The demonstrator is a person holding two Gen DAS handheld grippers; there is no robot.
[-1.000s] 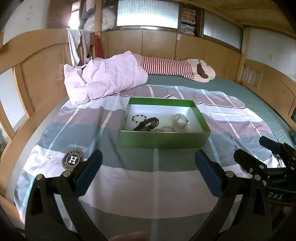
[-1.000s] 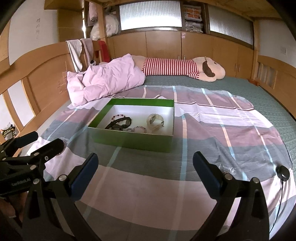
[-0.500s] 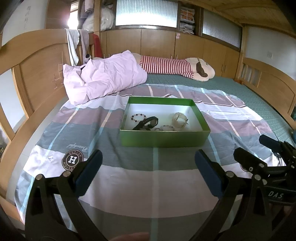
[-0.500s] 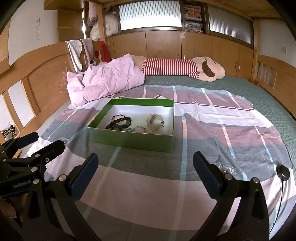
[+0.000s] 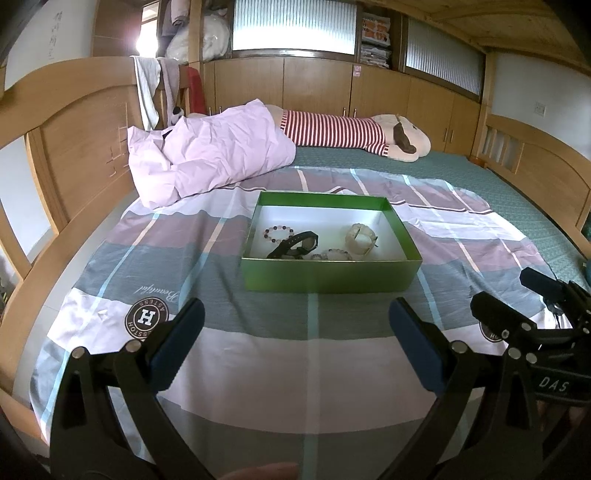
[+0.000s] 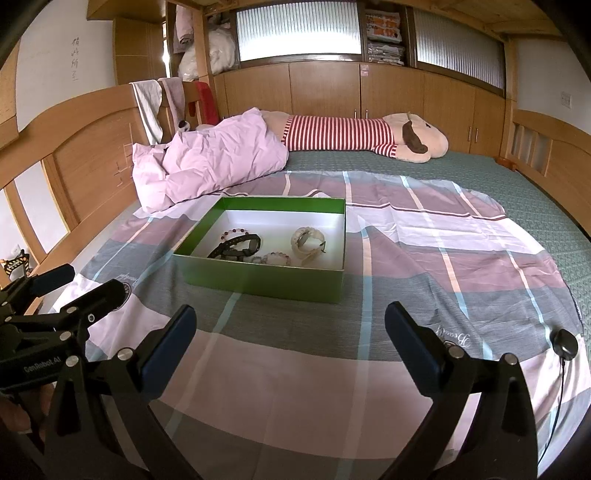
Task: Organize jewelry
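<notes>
Where bracelets lie, green box (image 5: 328, 275), white inside, lidless, rectangular.

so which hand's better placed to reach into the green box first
Left, probably, by a small margin. The green box sits almost straight ahead of the left gripper, while from the right gripper it lies off to the left. Both have open, empty jaws short of it.

Soft daylight from the frosted windows (image 5: 293, 24) lights both sharp views evenly, with glare upper left and fisheye-bent, dark-cornered edges.
</notes>
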